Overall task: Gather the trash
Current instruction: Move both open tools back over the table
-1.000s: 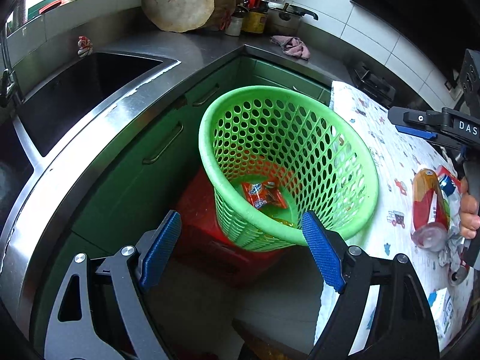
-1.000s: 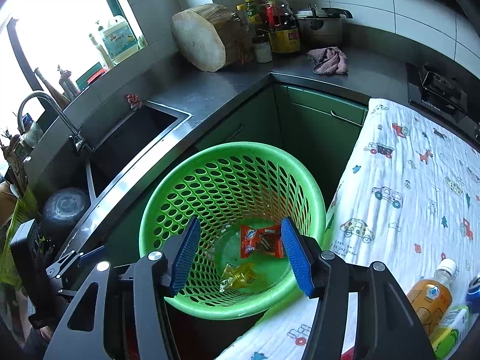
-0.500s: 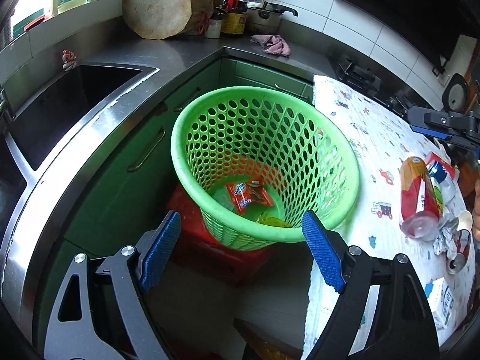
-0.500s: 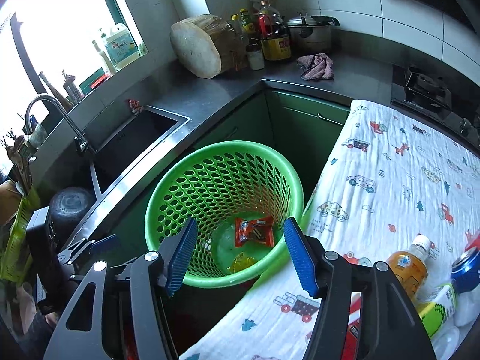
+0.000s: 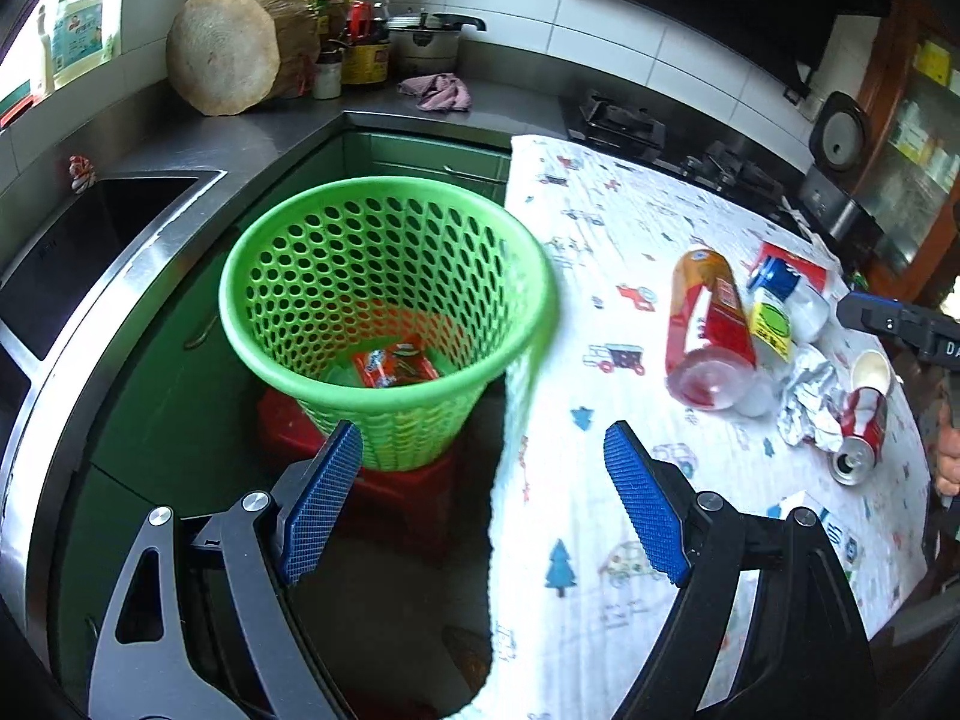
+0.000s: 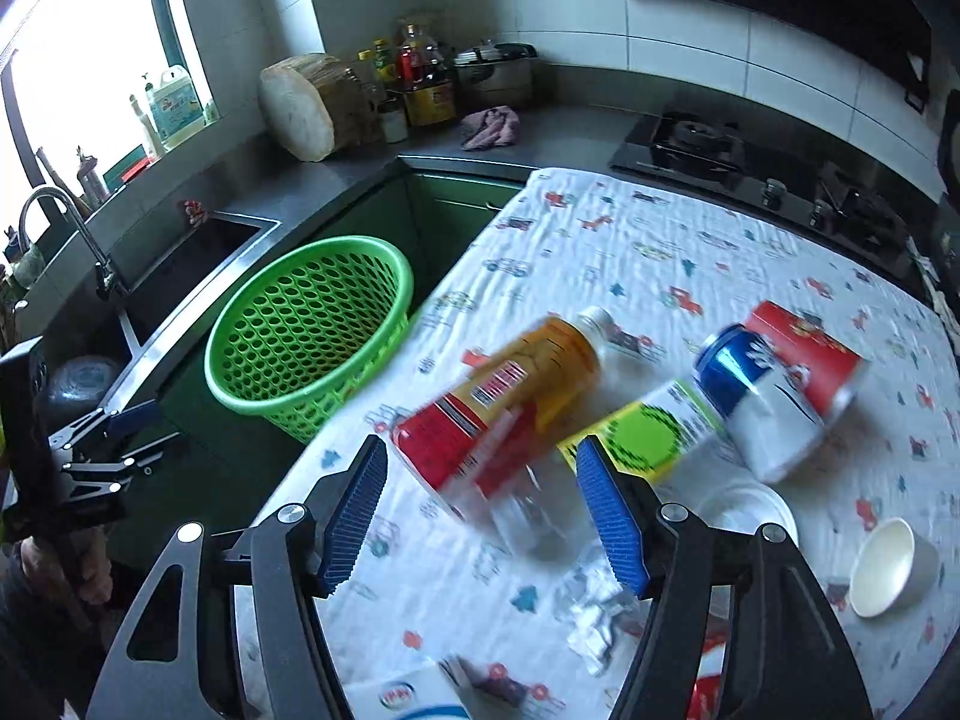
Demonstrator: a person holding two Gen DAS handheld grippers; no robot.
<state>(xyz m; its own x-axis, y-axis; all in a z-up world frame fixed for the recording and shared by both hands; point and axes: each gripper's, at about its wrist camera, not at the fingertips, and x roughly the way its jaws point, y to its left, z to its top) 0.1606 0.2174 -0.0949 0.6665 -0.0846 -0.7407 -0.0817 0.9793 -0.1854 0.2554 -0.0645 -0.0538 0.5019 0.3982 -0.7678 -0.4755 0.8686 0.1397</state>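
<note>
Both claws gape empty: the right gripper (image 6: 480,516), jaws just widened, hovers over a toppled bottle (image 6: 510,402) among tabletop litter beside the green basket (image 5: 540,300); a careless grab could roll it away.

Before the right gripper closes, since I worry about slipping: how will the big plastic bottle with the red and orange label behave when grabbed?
The bottle lies on its side on the tablecloth, so a nudge would probably roll it. It looks nearly empty, hence likely light. Its clear, thin-looking wall may dent under the pads, and the smooth label could slip.
</note>
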